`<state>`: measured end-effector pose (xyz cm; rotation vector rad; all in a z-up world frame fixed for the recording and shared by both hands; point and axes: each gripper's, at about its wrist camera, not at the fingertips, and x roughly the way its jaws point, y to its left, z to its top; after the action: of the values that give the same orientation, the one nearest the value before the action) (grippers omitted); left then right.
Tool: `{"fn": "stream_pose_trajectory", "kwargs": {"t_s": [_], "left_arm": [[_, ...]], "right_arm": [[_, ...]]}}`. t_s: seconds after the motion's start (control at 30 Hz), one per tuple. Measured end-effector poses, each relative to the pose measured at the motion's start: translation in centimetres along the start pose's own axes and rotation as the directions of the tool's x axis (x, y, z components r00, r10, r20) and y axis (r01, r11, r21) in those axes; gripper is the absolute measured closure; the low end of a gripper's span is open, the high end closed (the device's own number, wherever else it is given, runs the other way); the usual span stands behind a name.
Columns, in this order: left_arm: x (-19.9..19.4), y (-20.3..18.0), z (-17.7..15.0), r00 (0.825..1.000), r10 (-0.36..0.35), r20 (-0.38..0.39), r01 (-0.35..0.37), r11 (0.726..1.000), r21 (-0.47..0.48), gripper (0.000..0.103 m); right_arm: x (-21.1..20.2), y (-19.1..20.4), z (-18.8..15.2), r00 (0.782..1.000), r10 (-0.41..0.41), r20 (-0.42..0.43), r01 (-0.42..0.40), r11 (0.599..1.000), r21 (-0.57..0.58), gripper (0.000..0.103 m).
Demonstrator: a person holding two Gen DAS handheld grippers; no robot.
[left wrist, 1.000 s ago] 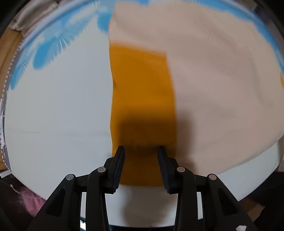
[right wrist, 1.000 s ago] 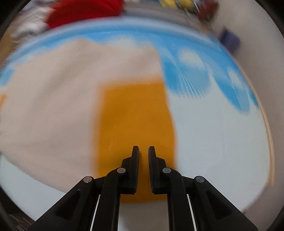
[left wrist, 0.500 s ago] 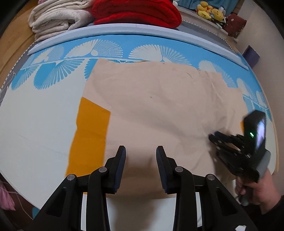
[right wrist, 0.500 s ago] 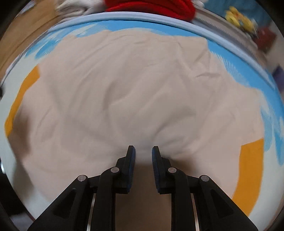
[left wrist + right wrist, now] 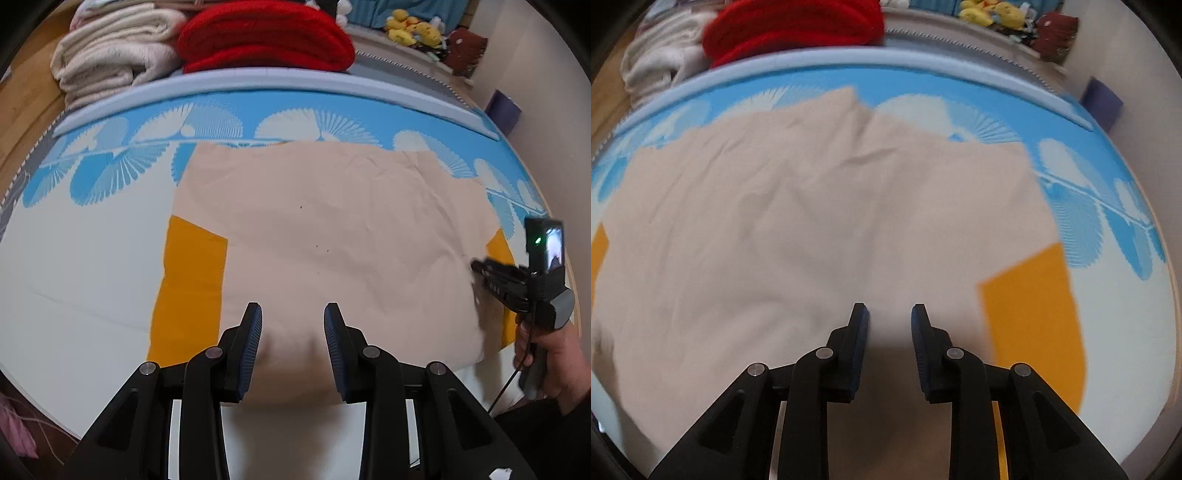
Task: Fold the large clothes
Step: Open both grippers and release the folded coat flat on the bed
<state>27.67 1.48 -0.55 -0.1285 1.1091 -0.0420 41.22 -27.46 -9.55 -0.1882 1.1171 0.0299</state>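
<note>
A large beige garment (image 5: 325, 229) (image 5: 812, 229) lies spread flat on the bed, with an orange sleeve end (image 5: 190, 284) at its left side and another orange sleeve end (image 5: 1034, 325) at its right. My left gripper (image 5: 292, 325) hangs above the garment's near edge, open, nothing between its fingers. Over the beige cloth just left of the right orange sleeve hovers my right gripper (image 5: 889, 321); its jaws are opening and hold nothing. The left wrist view also shows the right gripper (image 5: 480, 269) at the garment's right edge, held by a hand (image 5: 550, 358).
The bed sheet (image 5: 74, 280) is white near me and blue with white fan patterns farther off. Behind the bed's far rim lie a folded cream blanket (image 5: 107, 62) and a red blanket (image 5: 266, 33). Plush toys (image 5: 410, 29) sit at the far right by the wall.
Both grippers moved off the orange sleeve ends toward the garment's middle. The left one rose and tilted up, bringing the whole garment into view. The right gripper's jaws spread from nearly shut.
</note>
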Motion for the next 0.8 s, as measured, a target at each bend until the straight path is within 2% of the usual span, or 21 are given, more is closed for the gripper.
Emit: {"fn": "stream_pose_trajectory", "kwargs": {"t_s": [0.1,0.17,0.27,0.3,0.33,0.37,0.4,0.47,0.53,0.6,0.7,0.8], "left_arm": [[-1.6,0.2,-1.2,0.999,-0.009,0.041,0.009,1.0,0.006,0.073],[-2.6,0.6,-2.0,0.997,-0.042,0.061,0.043,0.999,-0.013,0.073],[-4.2,2.0,-3.6,0.99,-0.086,0.11,0.093,0.994,-0.057,0.074],[-4.5,2.4,-4.1,0.989,-0.081,0.121,0.089,0.994,-0.065,0.075],[-5.0,2.9,-4.6,0.988,-0.074,0.136,0.084,0.994,-0.07,0.079],[-5.4,3.2,-5.0,0.985,-0.063,0.159,0.075,0.995,-0.069,0.082],[-5.7,3.3,-5.4,0.983,-0.05,0.178,0.063,0.996,-0.065,0.082],[-6.2,3.6,-6.5,0.974,-0.014,0.226,0.025,0.999,-0.048,0.083],[-6.0,3.9,-7.1,0.971,-0.025,0.237,0.039,0.998,-0.055,0.085],[-5.5,3.9,-7.8,0.97,-0.013,0.244,0.031,0.997,-0.069,0.086],[-4.6,3.8,-8.5,0.973,0.013,0.23,0.004,0.997,-0.075,0.086],[-4.1,3.9,-9.0,0.975,0.015,0.221,0.007,0.995,-0.098,0.086]], "right_arm": [[1.5,-3.7,-2.7,0.986,-0.082,-0.148,0.085,0.996,0.009,0.076],[2.0,-6.2,-4.0,0.972,-0.112,-0.208,0.117,0.993,0.012,0.072],[0.9,-9.9,-6.6,0.947,-0.223,-0.232,0.227,0.974,-0.008,0.07],[0.5,-10.8,-7.3,0.933,-0.264,-0.245,0.268,0.963,-0.017,0.07],[0.2,-12.1,-8.4,0.91,-0.317,-0.266,0.32,0.947,-0.034,0.07],[-0.3,-12.8,-8.9,0.902,-0.337,-0.27,0.34,0.94,-0.036,0.07],[-1.1,-13.6,-9.2,0.904,-0.342,-0.257,0.349,0.937,-0.019,0.07],[-4.3,-14.6,-9.3,0.941,-0.299,-0.159,0.311,0.949,0.056,0.07],[-8.9,-13.7,-8.9,0.967,-0.254,0.016,0.251,0.962,0.103,0.07],[-12.5,-12.2,-8.7,0.969,-0.199,0.144,0.18,0.974,0.134,0.07],[-16.3,-8.4,-10.1,0.957,-0.083,0.279,0.035,0.984,0.174,0.068],[-16.7,-3.5,-11.9,0.954,0.04,0.298,-0.092,0.982,0.163,0.068]]}}
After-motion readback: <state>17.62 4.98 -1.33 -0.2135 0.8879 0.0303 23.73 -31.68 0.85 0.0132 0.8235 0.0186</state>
